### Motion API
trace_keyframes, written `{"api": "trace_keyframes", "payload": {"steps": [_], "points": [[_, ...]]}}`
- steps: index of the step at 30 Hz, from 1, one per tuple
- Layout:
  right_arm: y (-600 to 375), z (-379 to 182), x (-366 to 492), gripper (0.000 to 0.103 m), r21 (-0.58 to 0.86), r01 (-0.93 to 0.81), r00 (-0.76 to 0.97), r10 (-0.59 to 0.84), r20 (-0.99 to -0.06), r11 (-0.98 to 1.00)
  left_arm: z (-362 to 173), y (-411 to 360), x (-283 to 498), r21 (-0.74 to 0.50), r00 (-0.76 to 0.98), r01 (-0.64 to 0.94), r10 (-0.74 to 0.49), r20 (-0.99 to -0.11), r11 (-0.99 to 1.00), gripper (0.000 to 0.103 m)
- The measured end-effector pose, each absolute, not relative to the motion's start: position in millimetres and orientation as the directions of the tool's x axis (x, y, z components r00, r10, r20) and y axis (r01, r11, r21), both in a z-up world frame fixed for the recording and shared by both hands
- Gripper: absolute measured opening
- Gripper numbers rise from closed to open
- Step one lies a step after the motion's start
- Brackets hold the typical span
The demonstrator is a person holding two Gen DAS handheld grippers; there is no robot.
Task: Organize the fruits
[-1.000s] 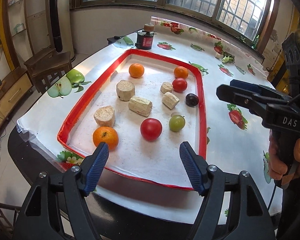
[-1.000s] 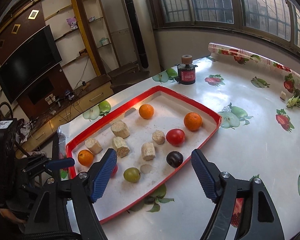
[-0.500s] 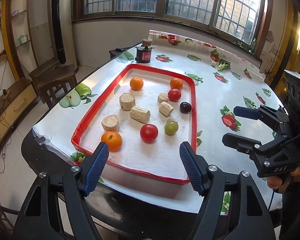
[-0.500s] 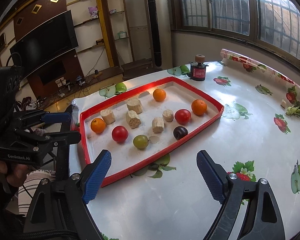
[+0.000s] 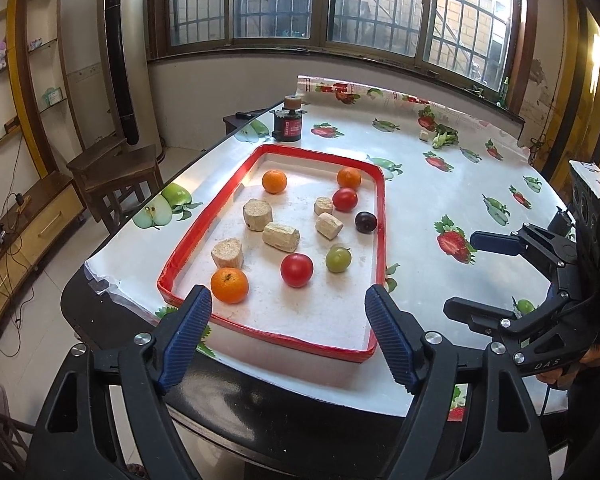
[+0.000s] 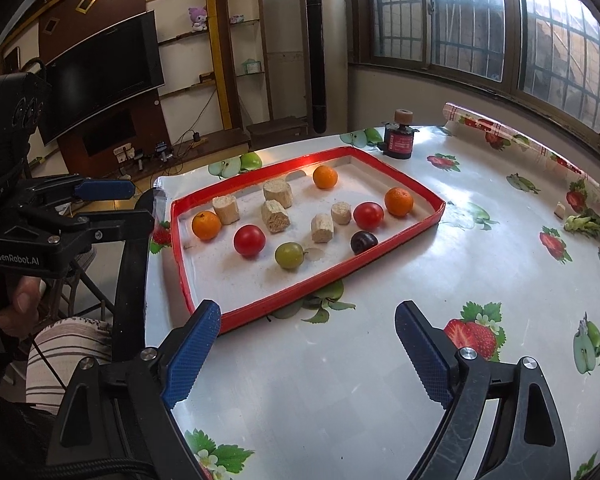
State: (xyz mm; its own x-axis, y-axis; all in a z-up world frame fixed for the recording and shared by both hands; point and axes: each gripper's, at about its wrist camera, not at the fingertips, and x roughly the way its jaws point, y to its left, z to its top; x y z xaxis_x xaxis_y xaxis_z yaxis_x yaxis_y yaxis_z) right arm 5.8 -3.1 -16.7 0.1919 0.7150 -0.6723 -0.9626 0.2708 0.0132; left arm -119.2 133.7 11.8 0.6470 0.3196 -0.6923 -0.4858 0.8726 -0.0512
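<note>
Seven fruits lie in the tray (image 5: 204,216), mixed with five pale cork-like chunks (image 5: 281,237); none touch one another. Three oranges (image 5: 229,285), two tomatoes (image 5: 296,269), one green fruit (image 5: 338,258), one plum (image 5: 365,222).

Both tongs are wide apart and hold nothing. Left tongs (image 5: 288,332) hover off the near rim of the tray; right tongs (image 6: 308,348) hover over bare tablecloth (image 6: 340,380), outside the tray's long side.

Governing relation: from the left tongs, the tray's long axis runs toward 12 o'clock. The near orange sits at 11 o'clock, just beyond the left finger (image 5: 186,334); the near tomato at 12 o'clock. From the right tongs, all fruit lies between 10 and 12 o'clock, across the red rim, with the green fruit (image 6: 289,255) and plum (image 6: 363,242) closest.

Judgement: the left tongs are nearer the orange and tomato; the right tongs are nearer the plum. Fruits show no grouping by kind. Whether sorting is pending or this spread is the intended layout cannot be determined.
</note>
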Motion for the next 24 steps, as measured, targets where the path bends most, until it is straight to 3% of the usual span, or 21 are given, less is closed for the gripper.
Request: {"api": "trace_keyframes", "payload": {"steps": [24], "points": [[-27, -14, -24, 0.093, -0.098, -0.97, 0.235, 0.765, -0.599, 0.222, 15, 122, -136, -0.011, 0.665, -0.494, 0.369, -0.649, 0.869, 0.079]]}}
